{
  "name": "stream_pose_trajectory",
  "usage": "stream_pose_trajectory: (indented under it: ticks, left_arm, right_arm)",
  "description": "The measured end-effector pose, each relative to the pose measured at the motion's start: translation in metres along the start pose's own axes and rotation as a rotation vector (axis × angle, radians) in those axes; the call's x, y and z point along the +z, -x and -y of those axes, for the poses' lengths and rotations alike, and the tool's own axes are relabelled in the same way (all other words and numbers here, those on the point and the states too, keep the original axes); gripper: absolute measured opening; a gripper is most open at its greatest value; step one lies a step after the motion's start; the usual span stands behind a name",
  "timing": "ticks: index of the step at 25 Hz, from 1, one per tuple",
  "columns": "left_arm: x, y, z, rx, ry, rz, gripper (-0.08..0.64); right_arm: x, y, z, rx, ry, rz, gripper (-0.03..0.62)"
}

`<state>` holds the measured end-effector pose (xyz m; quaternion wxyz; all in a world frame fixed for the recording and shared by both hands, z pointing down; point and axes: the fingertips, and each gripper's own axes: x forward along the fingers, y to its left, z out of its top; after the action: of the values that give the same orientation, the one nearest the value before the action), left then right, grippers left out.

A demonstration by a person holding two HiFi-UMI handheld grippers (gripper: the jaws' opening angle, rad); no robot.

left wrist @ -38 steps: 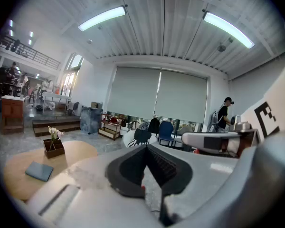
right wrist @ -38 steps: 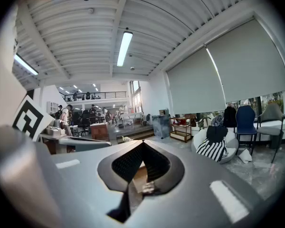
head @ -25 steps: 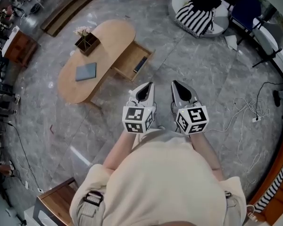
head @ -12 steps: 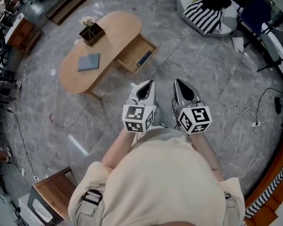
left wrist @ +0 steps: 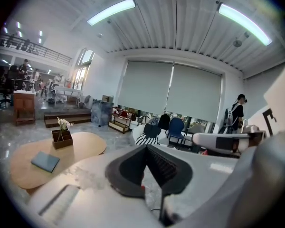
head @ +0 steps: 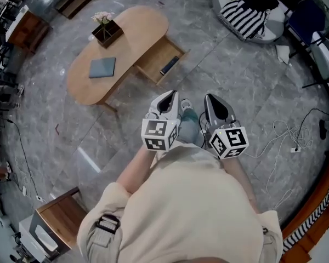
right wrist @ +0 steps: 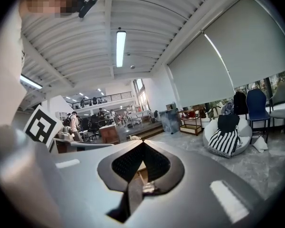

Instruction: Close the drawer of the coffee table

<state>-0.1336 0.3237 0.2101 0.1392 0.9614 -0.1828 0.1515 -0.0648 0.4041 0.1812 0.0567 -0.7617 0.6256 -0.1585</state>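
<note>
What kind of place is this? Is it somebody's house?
Probably not a house: it looks like a big office hall with a lounge corner. There is a coffee table, long ceiling lights, and people at desks in the back.

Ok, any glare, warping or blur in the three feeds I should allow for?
Head view: sharp, fisheye-curved at the edges, pale glare streaks on the floor; coffee table and open drawer read clearly. Left gripper view: heavy barrel warp, dark corners, ceiling lights bloom, the left tongs are soft. Right gripper view: same warp, right tongs soft too.
</note>
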Motion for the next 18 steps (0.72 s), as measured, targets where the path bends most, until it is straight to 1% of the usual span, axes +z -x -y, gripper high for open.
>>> stream_pose_trajectory:
  ticks: [4,9,14,18]
  left_arm:
    - [0.005,-0.036,-0.008,0.018,0.025,-0.001,0.000]
    - [0.022,-0.080,-0.024,0.059,0.068,0.007,0.000]
    - [0.055,-0.118,-0.057,0.111,0.109,0.035,0.000]
    - [0.071,-0.142,-0.088,0.161,0.142,0.051,0.000]
  right_arm:
    - [0.005,-0.020,0.029,0.001,0.016,-0.027,-0.002]
    - [0.023,-0.059,0.058,0.032,0.031,-0.056,-0.002]
    - [0.047,-0.115,0.078,0.076,0.043,-0.074,-0.002]
    - [0.061,-0.161,0.086,0.125,0.065,-0.097,-0.002]
